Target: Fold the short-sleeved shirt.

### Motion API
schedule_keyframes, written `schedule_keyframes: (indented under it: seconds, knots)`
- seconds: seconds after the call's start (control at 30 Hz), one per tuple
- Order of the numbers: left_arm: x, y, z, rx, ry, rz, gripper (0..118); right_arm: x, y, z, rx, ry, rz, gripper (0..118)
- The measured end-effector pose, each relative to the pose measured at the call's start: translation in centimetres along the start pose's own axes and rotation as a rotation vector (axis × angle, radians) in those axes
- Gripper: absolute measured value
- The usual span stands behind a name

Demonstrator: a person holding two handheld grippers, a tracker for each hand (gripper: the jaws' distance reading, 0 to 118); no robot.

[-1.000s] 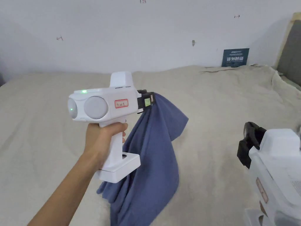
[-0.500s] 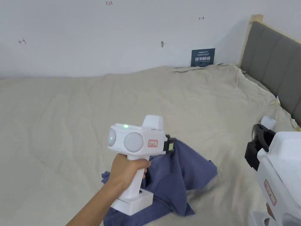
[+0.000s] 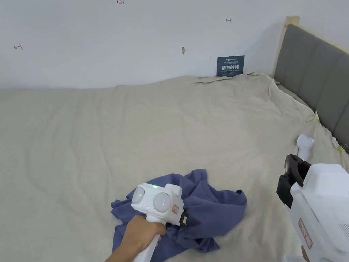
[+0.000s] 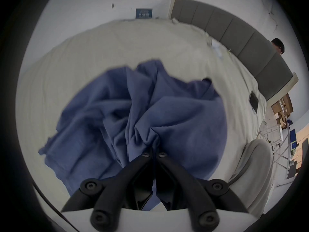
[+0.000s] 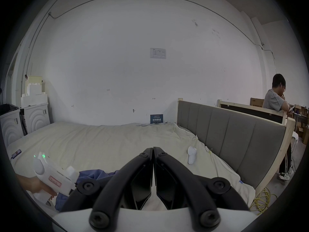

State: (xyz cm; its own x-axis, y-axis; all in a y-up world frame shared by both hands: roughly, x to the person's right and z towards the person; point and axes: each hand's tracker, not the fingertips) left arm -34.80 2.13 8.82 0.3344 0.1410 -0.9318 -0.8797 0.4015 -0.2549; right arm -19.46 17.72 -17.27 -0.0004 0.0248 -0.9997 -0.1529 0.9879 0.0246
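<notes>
Near the front edge of the bed [image 3: 102, 136], the blue short-sleeved shirt [image 3: 204, 208] sits crumpled with the left gripper [image 4: 153, 149] pinching a bunch, right gripper [image 5: 153, 149] closed and empty, so I'd let go and spread it flat first.

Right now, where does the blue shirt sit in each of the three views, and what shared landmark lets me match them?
Head view: the blue shirt lies crumpled low in the middle, on the bed sheet, under the left gripper.
Left gripper view: the shirt spreads over the middle, a bunch pinched between the jaws.
Right gripper view: a strip at the lower left.
Shared landmark: the dark blue sign on the wall.
</notes>
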Motion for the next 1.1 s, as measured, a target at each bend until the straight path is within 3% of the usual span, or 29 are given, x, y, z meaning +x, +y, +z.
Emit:
schedule_keyframes:
  seconds: [0.17,0.27,0.3,0.4,0.43,0.8,0.97,1.1]
  knots:
    - [0.2,-0.3,-0.5,0.004,0.015,0.004,3,0.0,-0.1,0.0,-0.006,0.003,-0.004,1]
    - [0.8,-0.8,1.4,0.048,0.017,-0.008,37,-0.1,0.1,0.1,-0.004,0.006,0.0,1]
    - [0.7,-0.8,1.9,0.061,0.014,-0.002,62,-0.1,0.1,0.2,-0.003,0.007,0.001,1]
    - [-0.2,-0.6,3.4,0.142,0.033,0.039,113,-0.2,0.5,0.3,0.004,0.014,0.002,1]
    - [-0.4,-0.7,4.4,0.189,0.044,0.043,117,-0.3,0.6,0.4,0.007,0.016,0.002,1]
    - [-2.9,-2.8,17.4,0.67,0.121,0.11,117,-1.3,1.4,1.6,0.039,0.036,0.006,1]
    - [-3.5,-6.0,22.0,0.898,0.266,0.171,116,-1.7,1.5,1.8,0.049,0.045,0.007,1]
    - [-4.0,-8.4,23.2,0.998,0.428,0.148,104,-1.9,1.6,2.0,0.054,0.053,0.007,1]
